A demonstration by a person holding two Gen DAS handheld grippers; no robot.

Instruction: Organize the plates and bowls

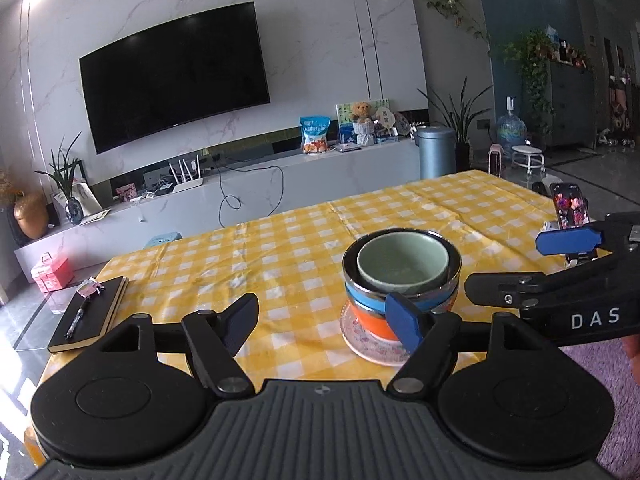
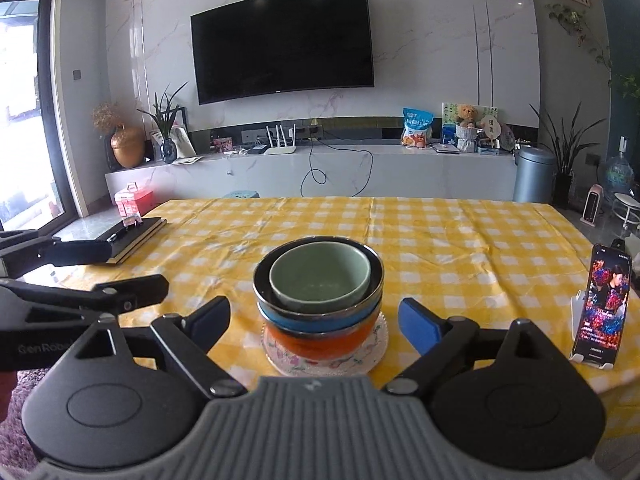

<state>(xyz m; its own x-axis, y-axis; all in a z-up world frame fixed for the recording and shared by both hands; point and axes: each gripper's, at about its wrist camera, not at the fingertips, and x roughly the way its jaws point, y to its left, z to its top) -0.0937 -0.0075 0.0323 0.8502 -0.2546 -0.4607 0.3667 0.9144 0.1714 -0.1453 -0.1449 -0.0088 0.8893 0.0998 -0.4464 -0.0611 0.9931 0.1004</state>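
A stack of bowls stands on the yellow checked table [image 2: 460, 248]: a pale green bowl [image 2: 318, 276] nested in a steel-rimmed one, over a blue bowl [image 2: 280, 318] and an orange bowl [image 2: 296, 342]. Under them lies a flowered glass plate [image 2: 376, 344]. My right gripper [image 2: 316, 322] is open just in front of the stack, one finger on each side, and its pads do not touch it. My left gripper [image 1: 324, 320] is open too, with only cloth in its gap. In the left wrist view the stack [image 1: 400, 272] sits behind the blue right pad [image 1: 404, 322].
A black notebook [image 1: 92, 316] with a pen lies at the table's left corner. A phone on a stand [image 2: 600, 308] is at the right edge. Each gripper shows in the other's view: the right gripper [image 1: 504, 264], the left gripper [image 2: 138, 266]. Beyond the table are a low TV cabinet and wall.
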